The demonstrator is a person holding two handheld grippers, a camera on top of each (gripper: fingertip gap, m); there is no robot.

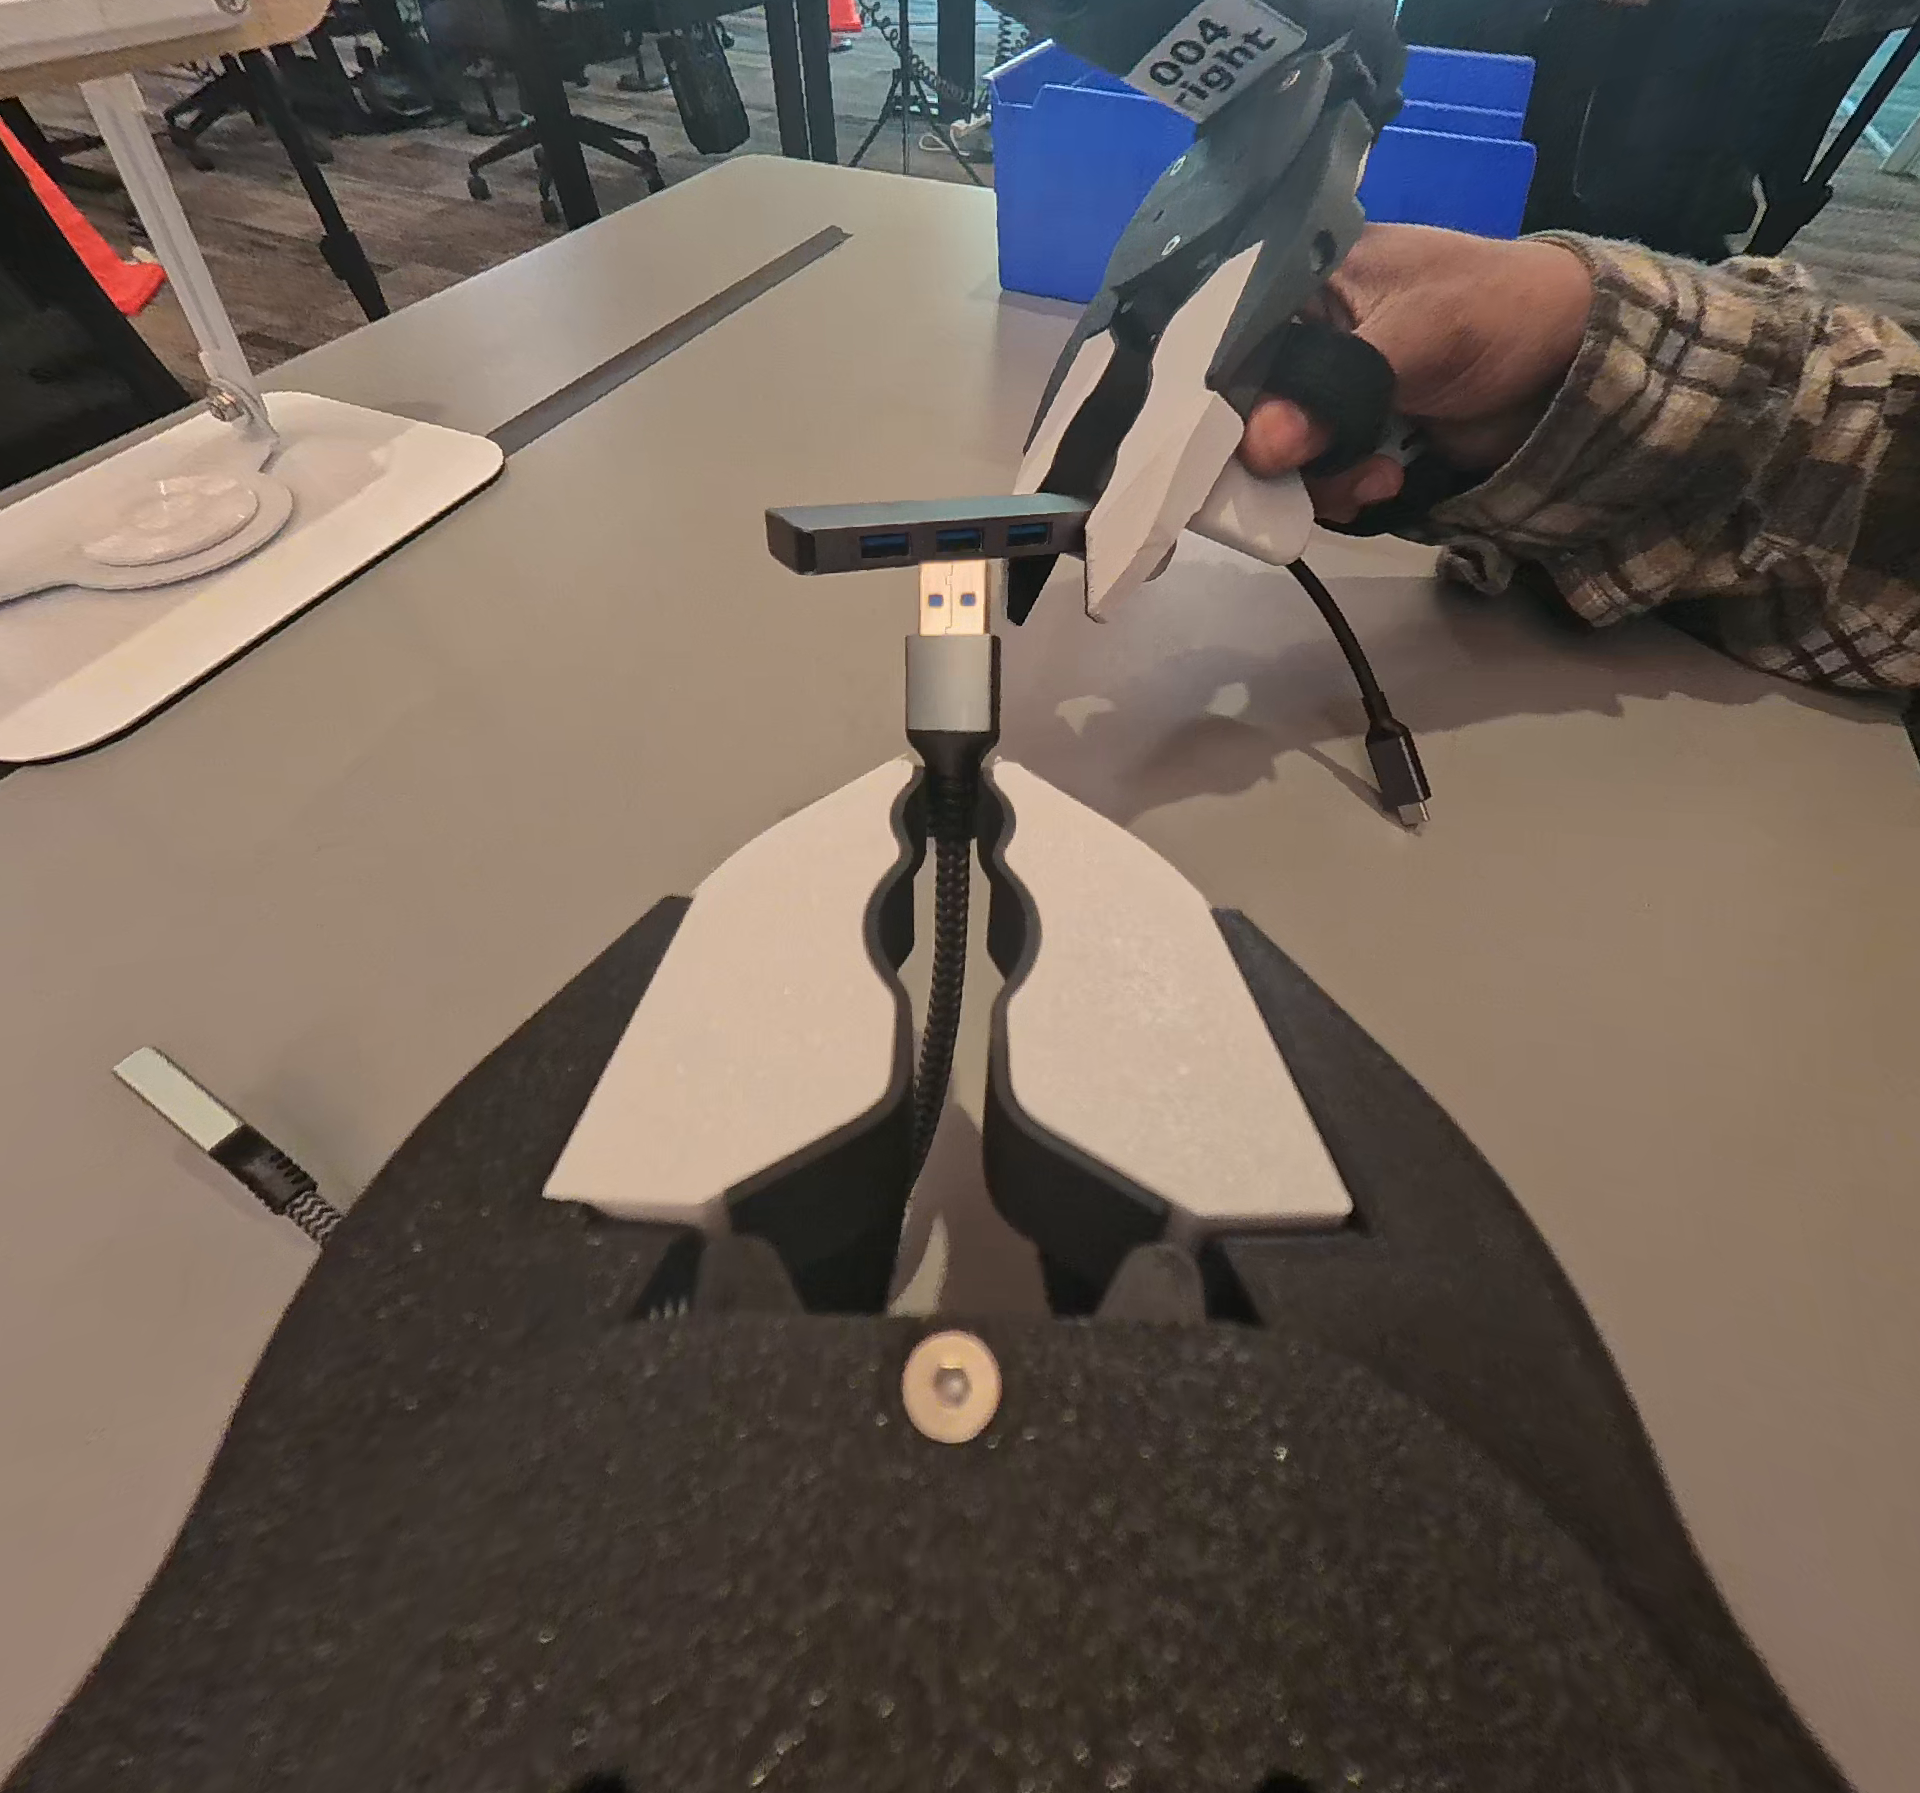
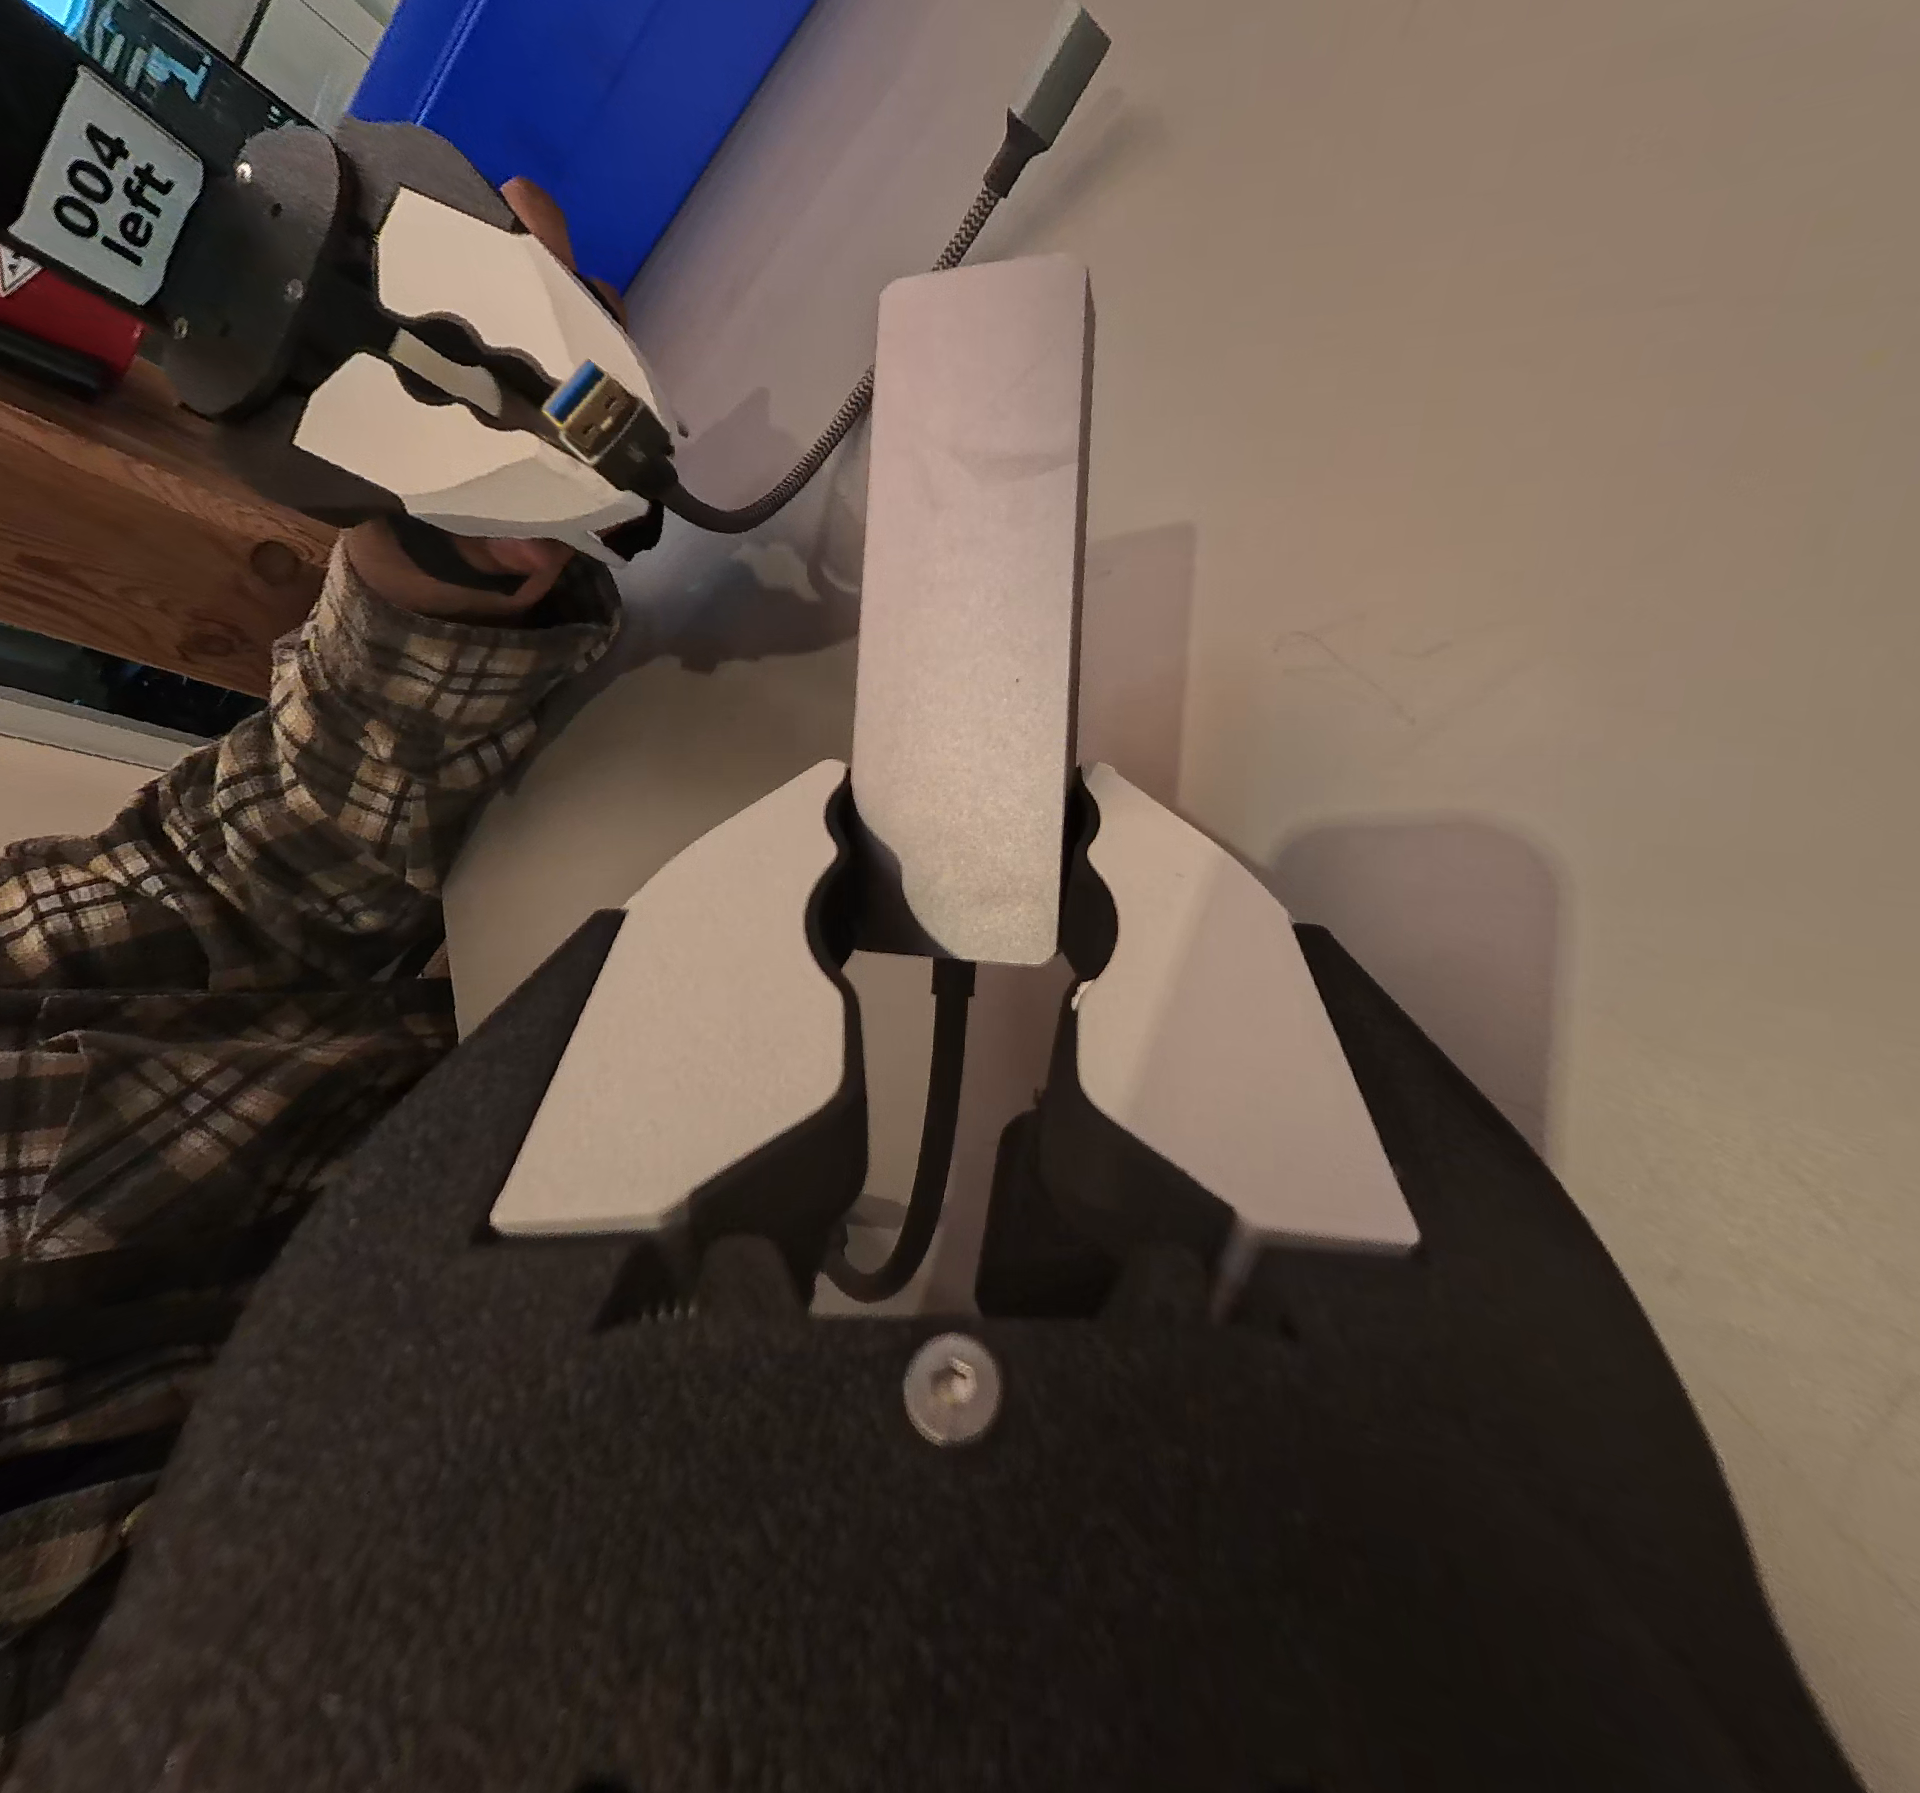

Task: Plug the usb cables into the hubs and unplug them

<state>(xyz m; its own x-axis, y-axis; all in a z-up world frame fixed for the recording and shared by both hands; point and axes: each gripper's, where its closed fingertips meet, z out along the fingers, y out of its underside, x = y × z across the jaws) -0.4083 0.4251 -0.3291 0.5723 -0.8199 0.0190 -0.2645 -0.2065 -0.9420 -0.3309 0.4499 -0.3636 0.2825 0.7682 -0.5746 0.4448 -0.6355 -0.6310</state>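
Observation:
My left gripper (image 1: 948,775) is shut on a black braided usb cable (image 1: 943,954) just behind its silver plug (image 1: 953,644). The plug points up at the middle blue port of a dark grey hub (image 1: 914,534), its tip just below the port. My right gripper (image 2: 966,808) is shut on the hub's (image 2: 971,590) cable end and holds it above the table. In the left wrist view the right gripper (image 1: 1081,559) grips the hub's right end. In the right wrist view the left gripper (image 2: 634,455) holds the plug (image 2: 597,418) to the hub's left.
The hub's short black lead ends in a small plug (image 1: 1403,767) resting on the grey table (image 1: 520,808). The braided cable's other plug (image 1: 177,1104) lies at the left, also in the right wrist view (image 2: 1065,65). A white monitor stand base (image 1: 239,538) sits left, a blue bin (image 1: 1070,174) behind. Tip to tip, the grippers are about 10 centimetres apart.

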